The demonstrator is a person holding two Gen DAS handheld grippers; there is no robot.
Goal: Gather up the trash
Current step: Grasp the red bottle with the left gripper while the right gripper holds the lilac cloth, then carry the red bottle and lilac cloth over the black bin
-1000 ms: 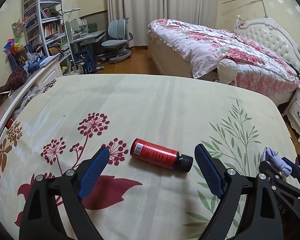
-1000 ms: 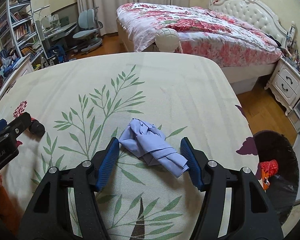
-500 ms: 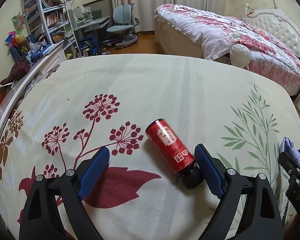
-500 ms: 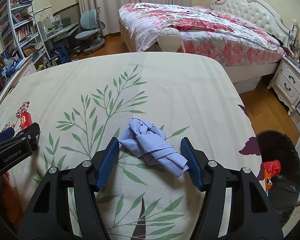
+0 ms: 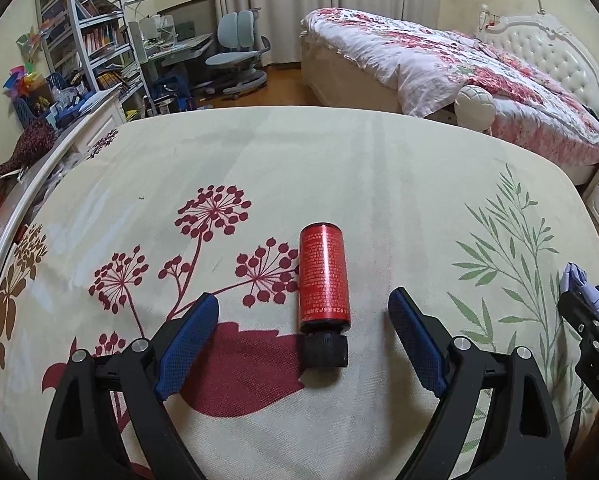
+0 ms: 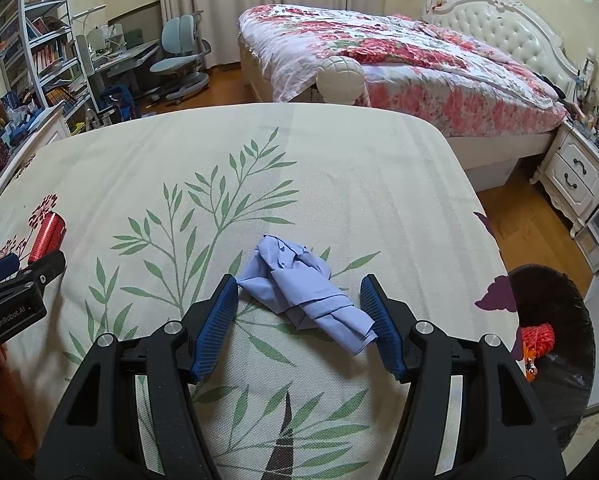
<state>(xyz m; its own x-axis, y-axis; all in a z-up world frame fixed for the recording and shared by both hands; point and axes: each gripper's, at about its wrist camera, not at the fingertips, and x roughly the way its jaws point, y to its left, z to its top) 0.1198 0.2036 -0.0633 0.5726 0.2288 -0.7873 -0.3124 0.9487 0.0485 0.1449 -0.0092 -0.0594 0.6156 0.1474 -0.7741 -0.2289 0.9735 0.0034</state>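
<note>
A small red bottle with a black cap lies on the floral bed sheet, cap toward me. My left gripper is open, its blue pads on either side of the bottle's cap end, not touching. A crumpled light blue cloth lies on the sheet. My right gripper is open around it, pads close to its edges. The bottle also shows at the left of the right wrist view. The cloth also shows at the right of the left wrist view.
A black trash bin with red waste inside stands on the floor off the bed's right edge. A second bed, nightstand, desk chair and bookshelves lie beyond.
My left gripper has swung around the bottle, which now points lengthwise between the pads with its cap toward me. The right gripper has held still around the cloth.
</note>
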